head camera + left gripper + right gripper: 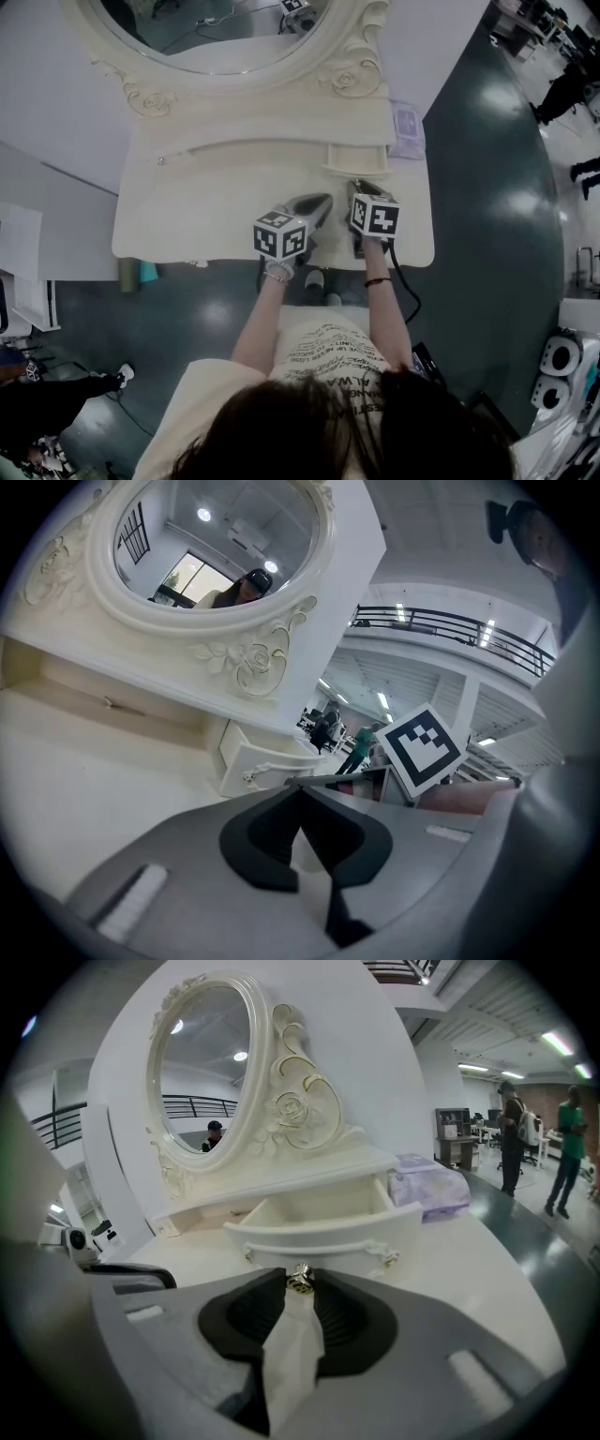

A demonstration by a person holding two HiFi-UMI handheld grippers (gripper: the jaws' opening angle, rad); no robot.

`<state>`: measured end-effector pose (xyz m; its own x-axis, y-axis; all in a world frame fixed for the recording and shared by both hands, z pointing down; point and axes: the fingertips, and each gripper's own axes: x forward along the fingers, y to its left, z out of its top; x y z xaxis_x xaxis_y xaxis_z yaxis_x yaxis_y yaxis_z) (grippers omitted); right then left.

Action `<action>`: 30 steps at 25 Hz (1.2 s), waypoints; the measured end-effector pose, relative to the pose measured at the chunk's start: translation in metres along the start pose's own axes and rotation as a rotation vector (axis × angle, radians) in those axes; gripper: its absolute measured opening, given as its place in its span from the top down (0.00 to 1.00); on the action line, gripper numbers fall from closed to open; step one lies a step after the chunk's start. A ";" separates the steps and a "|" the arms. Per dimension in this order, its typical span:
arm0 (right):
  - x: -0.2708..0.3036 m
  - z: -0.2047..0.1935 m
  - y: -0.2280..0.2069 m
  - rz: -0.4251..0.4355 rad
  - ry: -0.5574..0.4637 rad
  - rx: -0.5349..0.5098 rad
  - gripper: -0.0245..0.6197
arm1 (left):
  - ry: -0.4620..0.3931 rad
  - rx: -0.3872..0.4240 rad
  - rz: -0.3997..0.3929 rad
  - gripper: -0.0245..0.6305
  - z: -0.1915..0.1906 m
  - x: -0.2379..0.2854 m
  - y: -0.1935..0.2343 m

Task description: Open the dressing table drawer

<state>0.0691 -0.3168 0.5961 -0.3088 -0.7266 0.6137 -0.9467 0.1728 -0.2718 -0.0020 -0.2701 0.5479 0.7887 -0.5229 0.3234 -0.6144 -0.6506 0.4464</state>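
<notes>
Premises: a large hall with a dark, glossy grey floor (487, 187). A white wall panel (56, 103) stands behind the unit. Work surface: the cream-coloured dressing table top (206, 202), bare apart from the two tools. An oval mirror in a carved cream frame (216, 23) rises at its back, above a low shelf tier.

Task item: the small cream dressing table drawer (323, 1227), at the right end of that tier, stands pulled out of its recess with its inside showing. A lilac patterned packet (407, 127) lies at the table's far right corner, just beside the drawer.

Right gripper (300, 1286): jaws partly closed, pads pressed on either side of the drawer's small round metal knob (299, 1279). Left gripper (300, 797): jaw tips together with nothing between them. It sits low over the table top, left of the right tool and apart from the drawer; contact with the surface cannot be made out.

Differences between views: the head view alone shows the person's forearms (258, 319), a pale printed top, and the two tools side by side near the table's front edge. Only the right gripper view shows the grip on the knob, and two people standing (567, 1147) on the floor beyond. The left gripper view shows an upper balcony railing (450, 630), ceiling strip lights, and the right tool's black-and-white marker cube (424, 747) from the side.
</notes>
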 end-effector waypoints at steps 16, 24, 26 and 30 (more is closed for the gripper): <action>-0.022 0.004 0.004 0.082 -0.107 -0.020 0.77 | -0.002 0.008 -0.011 0.96 -0.008 0.003 -0.015; -0.039 0.010 0.007 0.152 -0.155 -0.089 0.80 | -0.004 0.028 -0.031 0.96 -0.006 0.009 -0.026; -0.043 0.010 0.010 0.182 -0.162 -0.099 0.80 | -0.009 0.033 -0.035 0.96 -0.005 0.009 -0.028; -0.050 0.011 0.015 0.225 -0.176 -0.118 0.82 | -0.019 0.044 -0.040 0.96 -0.001 0.010 -0.032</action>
<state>0.0711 -0.2856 0.5532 -0.5015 -0.7634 0.4072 -0.8634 0.4115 -0.2920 0.0257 -0.2539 0.5376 0.8124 -0.5061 0.2896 -0.5829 -0.6945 0.4217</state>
